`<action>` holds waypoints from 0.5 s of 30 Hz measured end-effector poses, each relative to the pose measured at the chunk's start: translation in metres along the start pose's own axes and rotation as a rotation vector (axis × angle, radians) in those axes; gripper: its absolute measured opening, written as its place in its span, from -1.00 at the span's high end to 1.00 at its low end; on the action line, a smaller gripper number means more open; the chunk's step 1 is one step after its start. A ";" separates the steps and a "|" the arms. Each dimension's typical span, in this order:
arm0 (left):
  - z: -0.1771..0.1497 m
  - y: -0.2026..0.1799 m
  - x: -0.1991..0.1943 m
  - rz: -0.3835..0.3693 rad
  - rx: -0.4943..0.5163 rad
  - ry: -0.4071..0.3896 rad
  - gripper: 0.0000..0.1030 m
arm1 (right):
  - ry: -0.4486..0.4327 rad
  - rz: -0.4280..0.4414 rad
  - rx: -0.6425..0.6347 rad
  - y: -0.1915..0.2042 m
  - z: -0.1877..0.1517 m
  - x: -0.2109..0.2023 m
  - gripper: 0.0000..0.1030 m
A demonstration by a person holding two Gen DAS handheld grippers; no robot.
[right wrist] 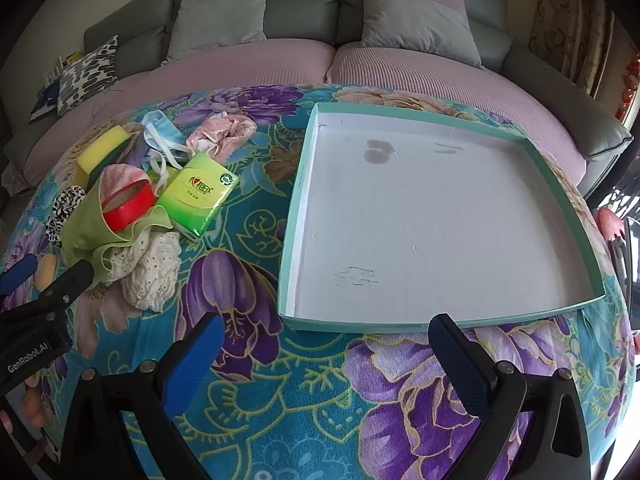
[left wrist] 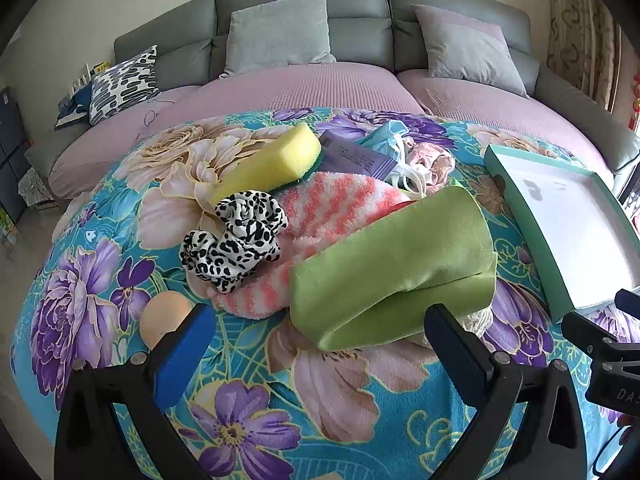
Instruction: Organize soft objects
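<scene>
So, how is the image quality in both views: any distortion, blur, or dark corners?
Left wrist view: strong fisheye bending, the sofa curves like an arch; corners go black; the green cloth looks sharp. Right wrist view: the same bulge, the teal tray has bowed edges; soft daylight, no harsh glare; the curtain at the edge is slightly smeared.

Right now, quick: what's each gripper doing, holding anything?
Left gripper: open, holding nothing, fingers just short of the green cloth.
Right gripper: open, holding nothing, near the tray.
</scene>
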State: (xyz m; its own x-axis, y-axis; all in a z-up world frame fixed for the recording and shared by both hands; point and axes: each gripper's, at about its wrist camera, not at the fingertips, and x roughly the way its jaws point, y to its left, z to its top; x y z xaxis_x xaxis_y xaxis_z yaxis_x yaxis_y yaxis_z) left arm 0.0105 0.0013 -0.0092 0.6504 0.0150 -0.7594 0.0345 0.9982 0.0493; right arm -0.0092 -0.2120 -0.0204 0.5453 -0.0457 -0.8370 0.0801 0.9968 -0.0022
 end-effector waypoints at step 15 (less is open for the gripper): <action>0.001 0.000 0.001 -0.026 -0.009 0.011 -1.00 | 0.007 -0.009 0.005 0.001 -0.002 0.004 -1.00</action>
State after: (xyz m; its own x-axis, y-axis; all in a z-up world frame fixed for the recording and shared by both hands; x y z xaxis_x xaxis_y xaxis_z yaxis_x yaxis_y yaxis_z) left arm 0.0118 0.0012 -0.0094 0.6407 -0.0101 -0.7678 0.0439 0.9988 0.0236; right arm -0.0092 -0.2109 -0.0247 0.5384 -0.0546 -0.8409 0.0890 0.9960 -0.0076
